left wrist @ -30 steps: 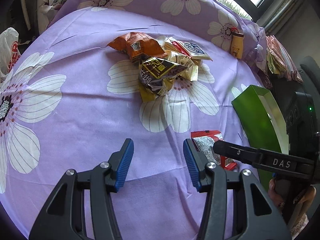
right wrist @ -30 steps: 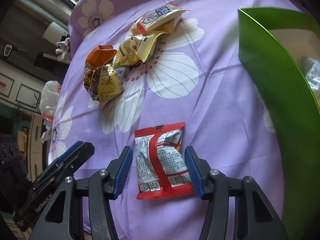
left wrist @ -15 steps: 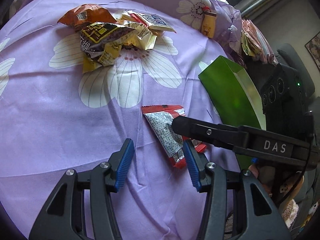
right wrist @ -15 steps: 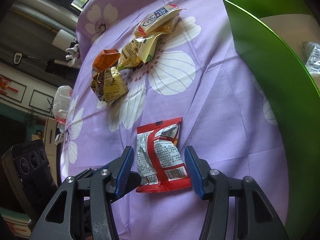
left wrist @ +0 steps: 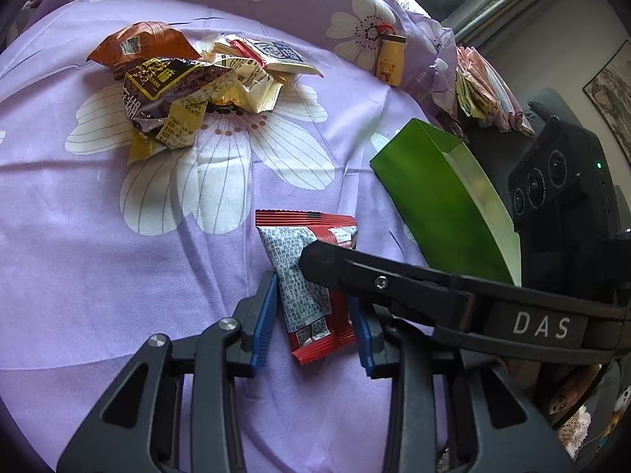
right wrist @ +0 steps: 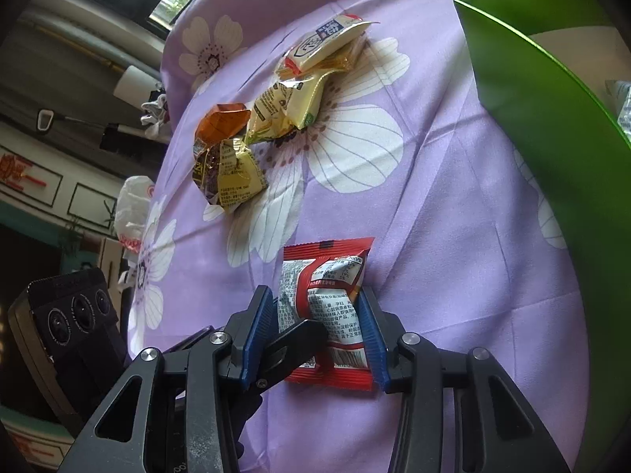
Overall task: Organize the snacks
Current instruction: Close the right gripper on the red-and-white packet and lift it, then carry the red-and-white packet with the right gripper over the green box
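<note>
Red-and-silver snack packet (left wrist: 305, 276) flat on purple floral cloth (left wrist: 79, 256), just beside green box (left wrist: 437, 201). Left gripper (left wrist: 311, 325) shut on packet's near end. Right gripper (right wrist: 321, 333) closing, blue pads touching packet's sides. Snack pile (left wrist: 189, 90) well apart.

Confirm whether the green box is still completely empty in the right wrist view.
No: a packet already lies inside the green box.

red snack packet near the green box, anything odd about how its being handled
Yes. Both grippers are on the one red snack packet at once: the left gripper has shut on it while the right gripper is closing on it too, squeezing it so it bulges. One finger of the left gripper pokes between the right jaws.
</note>
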